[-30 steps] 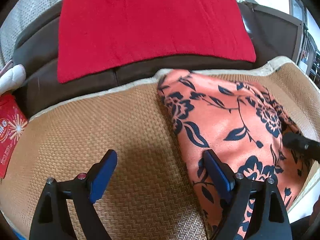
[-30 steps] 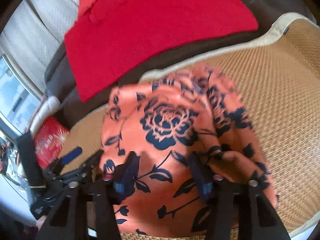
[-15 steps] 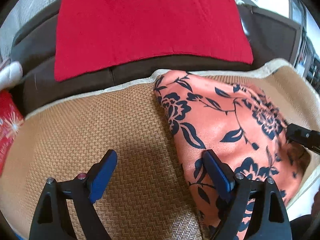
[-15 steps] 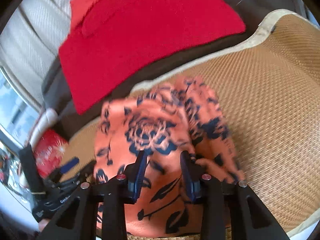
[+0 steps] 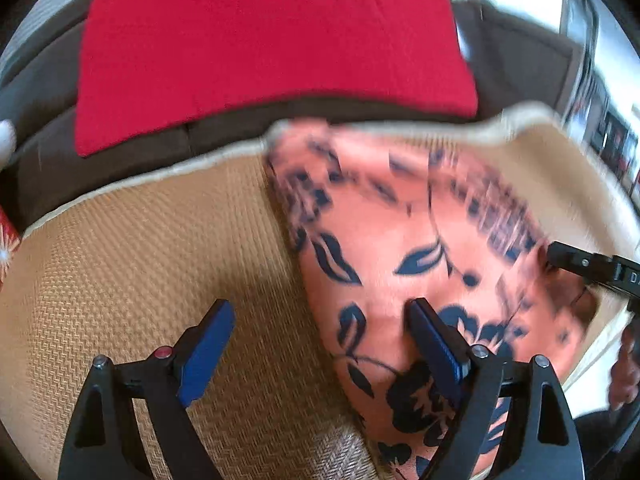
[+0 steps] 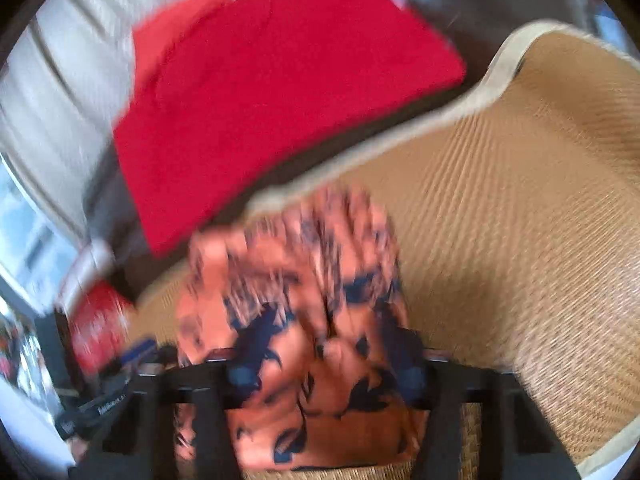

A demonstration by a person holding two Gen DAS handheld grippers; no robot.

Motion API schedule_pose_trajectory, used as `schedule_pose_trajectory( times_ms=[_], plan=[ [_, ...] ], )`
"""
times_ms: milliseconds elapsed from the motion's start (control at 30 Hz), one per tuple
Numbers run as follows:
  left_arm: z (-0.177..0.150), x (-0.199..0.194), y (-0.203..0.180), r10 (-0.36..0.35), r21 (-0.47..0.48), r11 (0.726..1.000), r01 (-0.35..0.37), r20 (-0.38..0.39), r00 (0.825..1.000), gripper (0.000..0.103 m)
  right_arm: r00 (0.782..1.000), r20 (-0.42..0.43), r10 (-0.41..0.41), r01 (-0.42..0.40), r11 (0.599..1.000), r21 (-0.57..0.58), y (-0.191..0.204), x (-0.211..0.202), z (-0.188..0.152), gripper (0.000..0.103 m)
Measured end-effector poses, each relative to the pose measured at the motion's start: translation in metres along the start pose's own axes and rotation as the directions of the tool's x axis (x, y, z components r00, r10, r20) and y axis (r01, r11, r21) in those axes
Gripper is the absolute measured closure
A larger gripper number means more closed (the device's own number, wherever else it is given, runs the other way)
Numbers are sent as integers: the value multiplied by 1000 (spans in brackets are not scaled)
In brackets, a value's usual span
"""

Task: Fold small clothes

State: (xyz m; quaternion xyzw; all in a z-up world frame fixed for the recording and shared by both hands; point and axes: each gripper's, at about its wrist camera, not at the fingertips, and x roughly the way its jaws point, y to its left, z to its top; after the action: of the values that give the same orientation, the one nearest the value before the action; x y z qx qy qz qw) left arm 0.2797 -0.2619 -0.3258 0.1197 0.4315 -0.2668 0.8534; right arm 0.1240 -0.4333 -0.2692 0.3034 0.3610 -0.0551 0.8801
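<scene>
Both grippers sit low over a woven straw mat [image 5: 132, 256]. Left gripper [image 5: 320, 344]: its blue-padded fingers are spread wide with nothing between them, the left pad over bare mat, the right pad over the left part of the garment. Right gripper [image 6: 326, 376]: the picture is heavily blurred, cloth bunches between and over its fingers, and I cannot tell whether they are clamped on it or how far apart they stand.

Behind the mat runs a dark brown sofa back [image 5: 132, 140], and a red cloth [image 5: 260, 44] is draped flat over it. An orange garment with dark blue flowers [image 5: 400, 232] lies on the right part of the mat, reaching up to the mat's pale edge binding. A red printed packet [image 6: 100, 324] shows at the far left, off the mat.
</scene>
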Motion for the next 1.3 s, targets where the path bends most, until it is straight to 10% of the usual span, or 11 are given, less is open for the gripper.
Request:
schedule_pose_trajectory(
  times_ms=[1000,1167,1300],
  plan=[
    [16,-37,21,70,-63,996,-61,152,986,13,993,113,39,-60,979,197,-36,-31,10,44],
    [15,-34,15,7,-44,999,-1,133,991,13,991,121,57,-83,971,224,-36,-33,7,33],
    [14,-20,16,-189,-78,978,191,40,981,13,986,128,103,-132,960,246,-41,-33,10,26]
  ],
)
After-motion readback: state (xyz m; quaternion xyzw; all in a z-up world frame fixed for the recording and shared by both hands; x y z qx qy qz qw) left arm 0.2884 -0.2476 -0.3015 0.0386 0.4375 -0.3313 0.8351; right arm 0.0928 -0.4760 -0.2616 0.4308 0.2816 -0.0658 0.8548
